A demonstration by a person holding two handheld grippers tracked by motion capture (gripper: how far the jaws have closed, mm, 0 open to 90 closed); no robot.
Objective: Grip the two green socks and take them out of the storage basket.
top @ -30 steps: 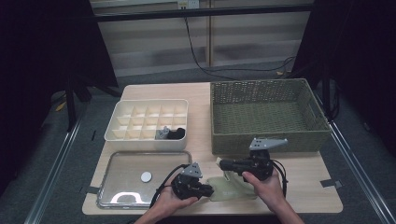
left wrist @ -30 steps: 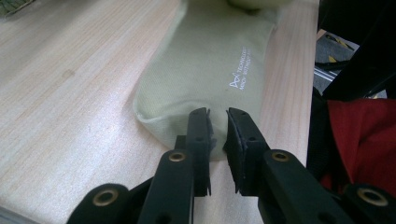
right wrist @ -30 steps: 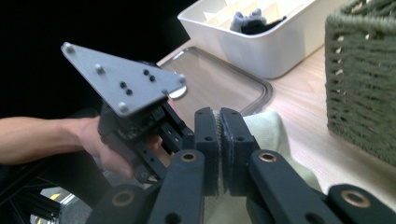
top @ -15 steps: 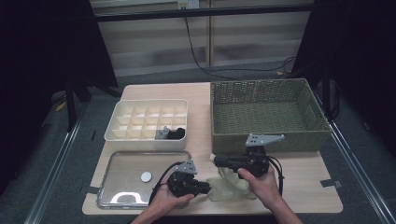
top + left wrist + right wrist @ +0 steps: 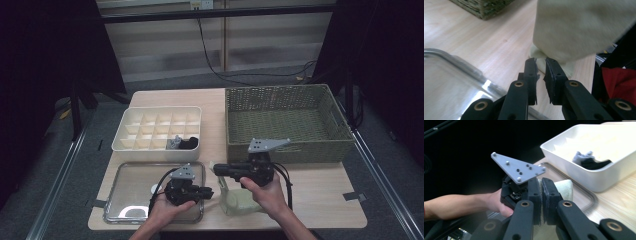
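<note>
A pale green sock [image 5: 235,200] hangs from my right gripper [image 5: 216,169], which is shut on its upper end; its lower part rests on the table near the front edge. In the right gripper view the jaws [image 5: 541,181] pinch the sock's ribbed cuff [image 5: 564,188]. My left gripper [image 5: 210,191] is over the metal tray's right edge and points right at the sock. In the left gripper view its jaws [image 5: 541,61] stand a narrow gap apart with nothing between them, just short of the sock [image 5: 579,27].
A metal tray [image 5: 125,175] lies at the front left with a small white disc [image 5: 155,189] on it. Behind it is a white compartment box [image 5: 131,142] with dark and grey socks [image 5: 182,144]. A wicker basket [image 5: 285,145] stands at the back right.
Both hands have shifted left and slightly up. The right gripper has carried the sock's top end along, so the sock now hangs more upright.
</note>
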